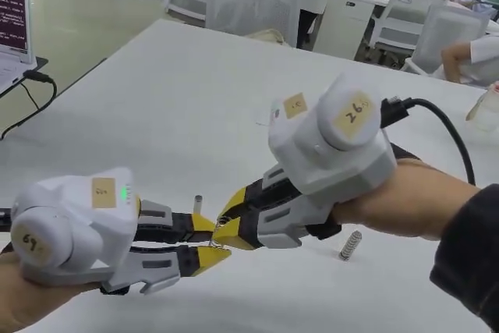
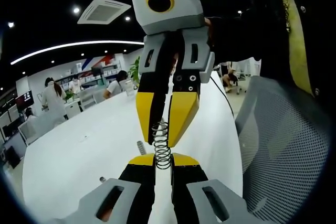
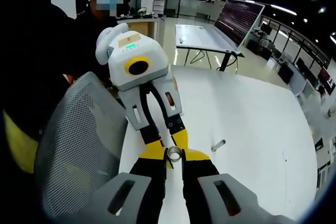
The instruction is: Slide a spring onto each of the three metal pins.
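The step in hand looks like a pass of one spring [image 2: 162,141] between the two tools, held in the air above the near part of the desk [image 1: 195,99], before it is threaded onto a pin. The left hand-held gripper [image 2: 163,162] has its jaws drawn almost together and pinches one end of the spring. The right hand-held gripper [image 3: 175,157] meets it nose to nose, its jaws just as narrow and pressed on either side of the same coil, so both seem to have hold of it at once. From the right gripper view the spring shows end-on as a small ring right at the jaw tips. One metal pin [image 1: 198,203] stands upright and bare on the desk just beyond the joined tips, with no spring on it, so I judge the threading of this pin as not yet done. The next move calls for one tool to let go, and for the other to turn the spring so its open end faces down over the pin top and lower it in line with the shaft, since a tilted coil would likely catch on the pin's edge. A second spring [image 1: 350,245] lies loose on the desk to the right, near the right hand. The parts sit straight on the desk, not in a tray. A pale bottle [image 1: 485,111] stands at the far right edge, and it is too blurred to tell what is in it.
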The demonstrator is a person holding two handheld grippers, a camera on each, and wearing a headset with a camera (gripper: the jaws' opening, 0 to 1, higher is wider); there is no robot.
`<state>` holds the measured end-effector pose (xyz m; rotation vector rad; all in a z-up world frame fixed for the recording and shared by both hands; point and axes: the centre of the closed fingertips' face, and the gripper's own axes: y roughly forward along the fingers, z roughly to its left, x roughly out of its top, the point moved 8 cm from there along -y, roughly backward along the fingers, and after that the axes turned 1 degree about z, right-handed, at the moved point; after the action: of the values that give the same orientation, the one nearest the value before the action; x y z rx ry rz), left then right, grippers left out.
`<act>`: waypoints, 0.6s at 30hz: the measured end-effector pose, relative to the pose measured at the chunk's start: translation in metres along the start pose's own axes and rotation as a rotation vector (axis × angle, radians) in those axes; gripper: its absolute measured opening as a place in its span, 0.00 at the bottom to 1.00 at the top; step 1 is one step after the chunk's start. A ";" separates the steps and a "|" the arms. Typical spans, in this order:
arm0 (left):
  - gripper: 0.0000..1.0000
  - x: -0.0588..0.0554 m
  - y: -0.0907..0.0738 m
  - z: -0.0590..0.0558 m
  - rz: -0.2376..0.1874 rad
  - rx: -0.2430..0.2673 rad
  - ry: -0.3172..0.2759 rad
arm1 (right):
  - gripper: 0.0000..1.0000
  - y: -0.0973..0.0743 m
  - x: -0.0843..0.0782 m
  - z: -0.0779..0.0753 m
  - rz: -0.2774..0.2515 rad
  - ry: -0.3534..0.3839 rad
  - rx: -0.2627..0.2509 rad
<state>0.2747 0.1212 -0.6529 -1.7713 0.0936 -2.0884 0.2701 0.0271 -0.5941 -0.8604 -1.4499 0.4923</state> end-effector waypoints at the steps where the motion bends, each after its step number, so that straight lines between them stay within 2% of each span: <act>1: 0.03 0.000 0.000 0.000 0.000 0.000 0.000 | 0.08 0.000 0.000 0.000 0.000 0.001 0.001; 18: 0.03 -0.001 0.006 0.000 0.003 -0.008 -0.018 | 0.07 0.002 -0.002 -0.002 0.009 0.017 0.003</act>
<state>0.2766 0.1155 -0.6555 -1.7934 0.0992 -2.0722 0.2718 0.0265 -0.5964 -0.8678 -1.4300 0.4926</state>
